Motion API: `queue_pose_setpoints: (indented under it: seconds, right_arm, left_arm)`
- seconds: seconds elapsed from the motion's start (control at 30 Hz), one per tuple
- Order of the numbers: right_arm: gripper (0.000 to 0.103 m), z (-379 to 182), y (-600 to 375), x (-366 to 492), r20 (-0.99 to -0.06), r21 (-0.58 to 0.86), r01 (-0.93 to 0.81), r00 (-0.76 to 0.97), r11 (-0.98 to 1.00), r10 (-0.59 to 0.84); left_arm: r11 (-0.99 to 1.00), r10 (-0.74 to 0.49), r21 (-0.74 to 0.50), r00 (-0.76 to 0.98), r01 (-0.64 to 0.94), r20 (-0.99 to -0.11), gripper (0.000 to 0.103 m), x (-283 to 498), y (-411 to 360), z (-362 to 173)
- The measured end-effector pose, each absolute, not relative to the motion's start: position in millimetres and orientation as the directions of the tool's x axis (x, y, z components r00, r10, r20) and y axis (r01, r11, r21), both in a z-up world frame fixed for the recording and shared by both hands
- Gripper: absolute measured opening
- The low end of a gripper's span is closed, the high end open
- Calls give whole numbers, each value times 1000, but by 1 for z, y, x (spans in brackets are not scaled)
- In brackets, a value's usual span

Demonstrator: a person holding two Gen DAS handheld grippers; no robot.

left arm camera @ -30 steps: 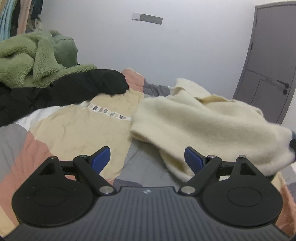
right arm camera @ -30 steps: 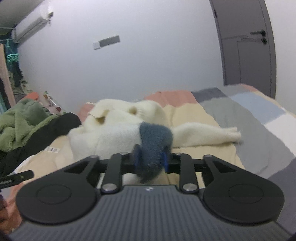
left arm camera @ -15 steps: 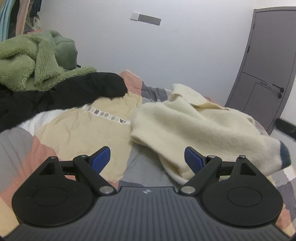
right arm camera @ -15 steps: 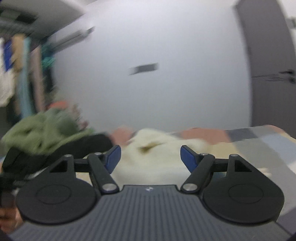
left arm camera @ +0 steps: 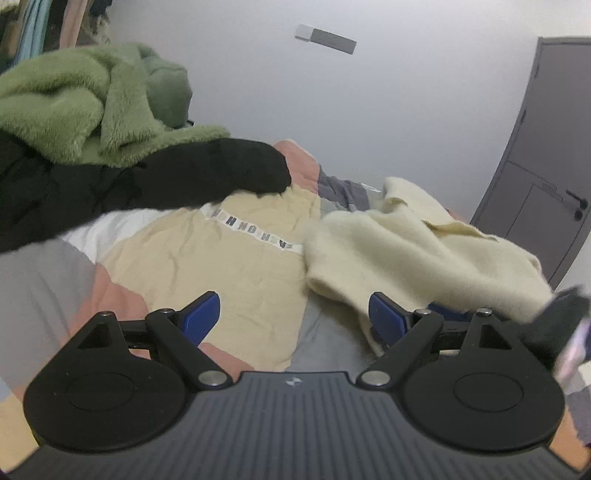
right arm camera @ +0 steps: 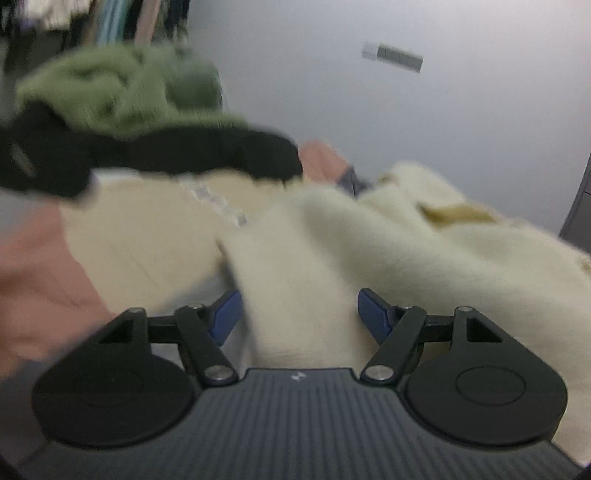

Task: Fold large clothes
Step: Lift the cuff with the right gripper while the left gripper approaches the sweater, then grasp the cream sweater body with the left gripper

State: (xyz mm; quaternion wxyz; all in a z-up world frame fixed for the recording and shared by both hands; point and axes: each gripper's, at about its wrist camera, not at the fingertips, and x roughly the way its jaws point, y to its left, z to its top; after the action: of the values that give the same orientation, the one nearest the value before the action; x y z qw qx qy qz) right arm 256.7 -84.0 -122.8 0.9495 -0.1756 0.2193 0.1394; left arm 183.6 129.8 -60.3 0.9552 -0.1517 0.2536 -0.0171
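Cream fleece sweater [left arm camera: 413, 254] lies crumpled on the bed, right of centre in the left wrist view, one part ending in a dark grey cuff [left arm camera: 561, 314] at the right edge. It partly overlaps the beige patch of the patchwork bedspread [left arm camera: 207, 266]. A white strip label [left arm camera: 255, 230] with printed letters runs across that beige patch up to the sweater's edge; the letters appear upside down and cannot be read reliably. Left gripper [left arm camera: 291, 317]: blue pads well apart, nothing between them; the sweater's near edge lies just beyond and beside the right pad, bedspread under the gap. Right gripper [right arm camera: 297, 312]: pads apart, a fold of the sweater [right arm camera: 332, 258] lies in the gap between them, not pinched; this view is motion-blurred. Behind, a black garment [left arm camera: 147, 184] lies across the far side of the bed with a green fleece garment [left arm camera: 81, 107] heaped on top. Grey door [left arm camera: 546, 177] at right; a small grey and white panel [left arm camera: 325, 35] on the wall.
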Motion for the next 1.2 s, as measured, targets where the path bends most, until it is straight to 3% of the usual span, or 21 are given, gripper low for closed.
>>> queue_pose_setpoints:
  seconds: [0.07,0.13,0.17,0.27,0.3,0.77,1.0,1.1,1.2]
  right_arm:
    - [74,-139,-82,268,-501,-308,-338,852,889,150]
    - [68,-145,-82,269,-508,-317,-353,847,881,156]
    - [49,-143,-84,268,-505,-301,-349,848,888,162]
    - [18,-128,-95,258,-497,-246,-345,847,906,188]
    - [14,-123,-97,252,-492,-244,-349,849,905,195]
    - [9,-12,-160,138,-286,-217,-301,929,929,235]
    - [9,14,-219,72,-185,-132,-250,957,959,224]
    - [9,10,-238,57,-189,-69,-235,957,970,218]
    - [10,-5,-249,60,-273,-24,-190,946,982,176]
  left_arm:
    - [950,-115,-308,869,-45,-482,91,185,132,-63]
    - [951,-111,-305,867,-49,-485,91,185,133,-66]
    - [951,-110,-305,866,-51,-487,91,184,133,-67]
    - [948,-115,-313,865,-51,-489,91,184,132,-69]
    - [948,-116,-314,865,-50,-489,91,183,131,-69]
    - [955,-132,-296,893,-2,-430,91,124,110,-40]
    - [923,-228,-378,888,67,-400,91,90,84,-30]
    - [890,-295,-447,860,89,-416,91,84,76,-36]
    - [869,-330,-486,837,88,-438,91,88,68,-44]
